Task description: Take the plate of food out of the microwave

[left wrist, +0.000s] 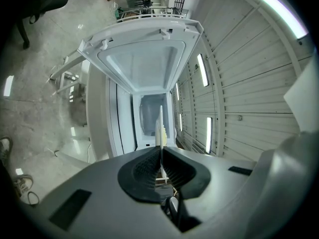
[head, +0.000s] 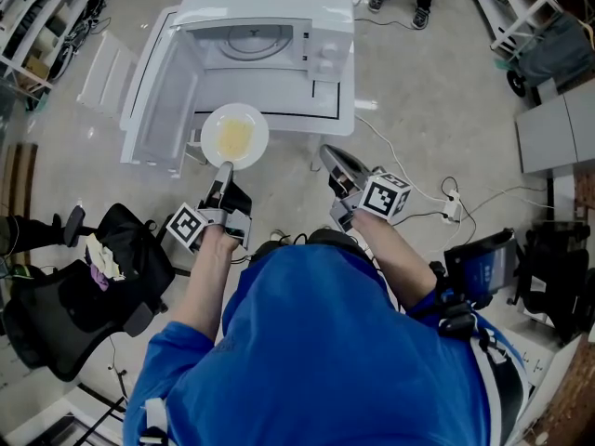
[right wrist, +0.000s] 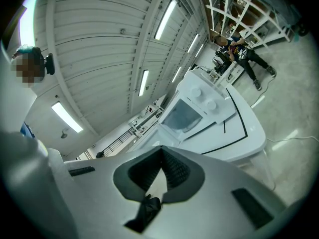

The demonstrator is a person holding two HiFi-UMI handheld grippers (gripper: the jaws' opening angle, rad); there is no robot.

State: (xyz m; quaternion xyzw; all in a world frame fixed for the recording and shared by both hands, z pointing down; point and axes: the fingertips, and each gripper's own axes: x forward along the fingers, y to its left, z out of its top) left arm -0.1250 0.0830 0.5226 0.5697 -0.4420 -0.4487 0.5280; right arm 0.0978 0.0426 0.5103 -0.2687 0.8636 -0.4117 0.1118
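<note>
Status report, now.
Left gripper shut on plate rim. Right gripper shut, empty. Plate of food outside microwave, beside open door. Nothing seen blocking.

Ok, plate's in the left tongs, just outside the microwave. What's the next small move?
Probably draw the left tongs back toward you, keeping the plate level. It is pinched only at its near rim and hangs close beside the open door of the microwave. The right tongs are shut and empty, so nothing else supports it.
</note>
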